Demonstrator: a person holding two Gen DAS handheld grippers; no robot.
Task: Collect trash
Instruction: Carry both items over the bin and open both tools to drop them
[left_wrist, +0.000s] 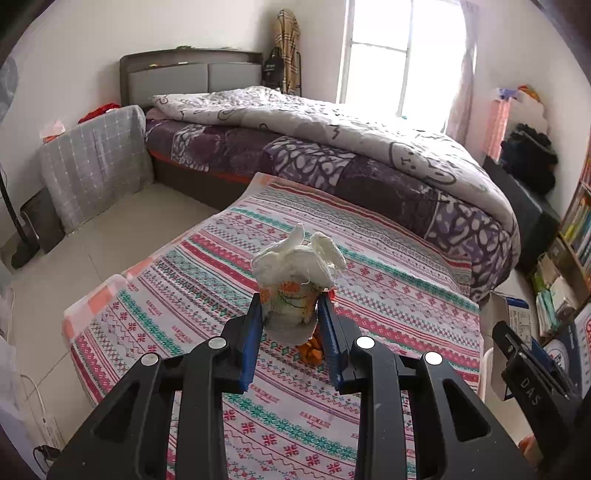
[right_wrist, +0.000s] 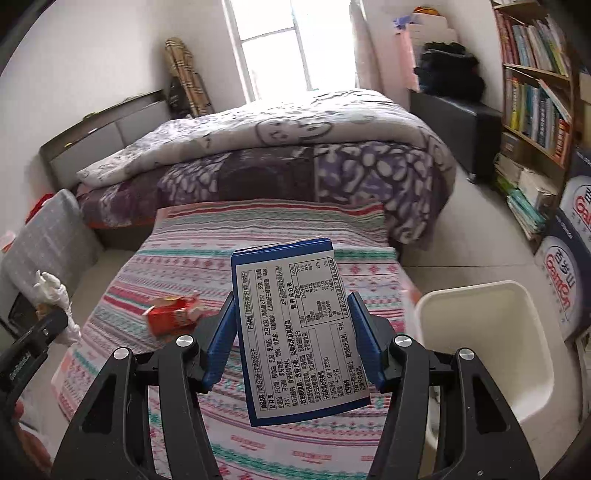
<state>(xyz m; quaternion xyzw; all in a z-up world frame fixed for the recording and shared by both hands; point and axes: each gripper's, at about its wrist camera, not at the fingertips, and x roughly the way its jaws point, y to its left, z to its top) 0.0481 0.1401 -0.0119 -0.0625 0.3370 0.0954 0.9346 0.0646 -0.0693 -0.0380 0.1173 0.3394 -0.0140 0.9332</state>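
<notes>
Left hand-held gripper clamped on paper cup stuffed with white tissue, raised over patterned tabletop, red carton lying there, right hand-held gripper clamped on blue box, white bin at right.

Blown-out window backlight, fisheye-warped edges

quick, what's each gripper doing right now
left gripper: shut on paper cup stuffed with tissue.
right gripper: shut on blue box.
</notes>
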